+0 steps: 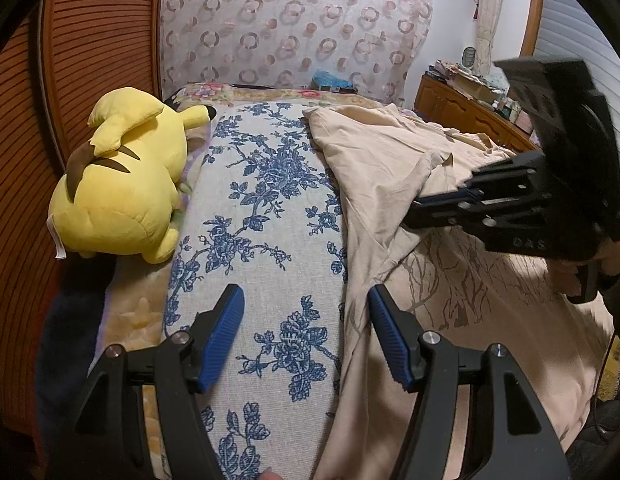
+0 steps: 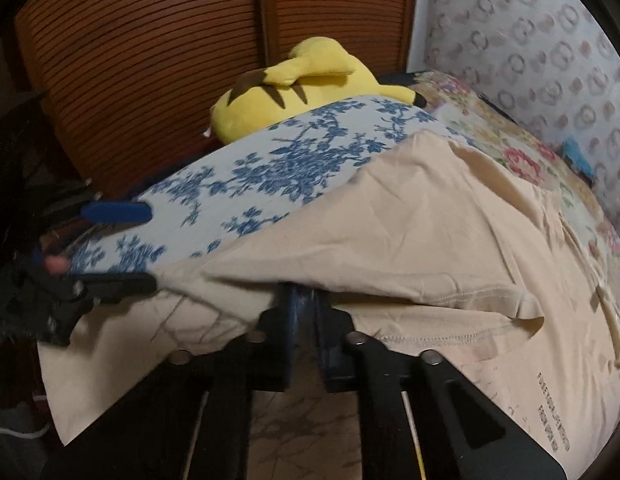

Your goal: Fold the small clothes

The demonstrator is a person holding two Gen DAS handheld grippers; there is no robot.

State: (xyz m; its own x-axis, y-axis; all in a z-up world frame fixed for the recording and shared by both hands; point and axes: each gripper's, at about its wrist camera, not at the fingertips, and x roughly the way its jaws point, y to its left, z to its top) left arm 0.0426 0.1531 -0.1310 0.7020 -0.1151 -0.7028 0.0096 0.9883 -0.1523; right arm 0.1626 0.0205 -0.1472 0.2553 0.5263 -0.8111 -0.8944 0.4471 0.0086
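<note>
You work at a bed in a small bedroom, with a slatted brown wooden closet door (image 2: pixel 149 60) behind it and a sheer curtain printed with rings (image 1: pixel 293 28) at the far end. The surface under you is a white cushion with blue flower print (image 1: pixel 265 208), and everything below is placed from that cushion.

Nearest, your left gripper (image 1: pixel 305 336) hangs over the cushion's near end with its blue-padded fingers spread and nothing between them; one pad sits just at the edge of the cloth. The beige cotton T-shirt with a brown branch print (image 1: pixel 450 280) lies half on the cushion's right side and half on the bedding beyond it. Your right gripper (image 2: pixel 303 300) is clenched on a fold of that shirt: in the right wrist view its pads are pressed together with the beige cloth draped over them, and the side of the shirt nearest the cushion is raised in a loose ridge.

I judge the fold as only begun. One side of the shirt is gathered and lifted, but no crease is laid flat, the sleeve (image 2: pixel 490 300) hangs open, and the collar end looks rumpled. You have yet to carry the side over, flatten it, fold the other side and halve the length.

On the cushion's far left edge a yellow plush toy with brown stripes (image 1: pixel 125 176) rests against the closet door, clear of the shirt. Farther right, a cluttered wooden dresser (image 1: pixel 470 108) stands well apart. A floral bedspread (image 2: pixel 510 152) lies beyond the cushion's far end. The shirt's own loose folds are the likeliest hindrance.
</note>
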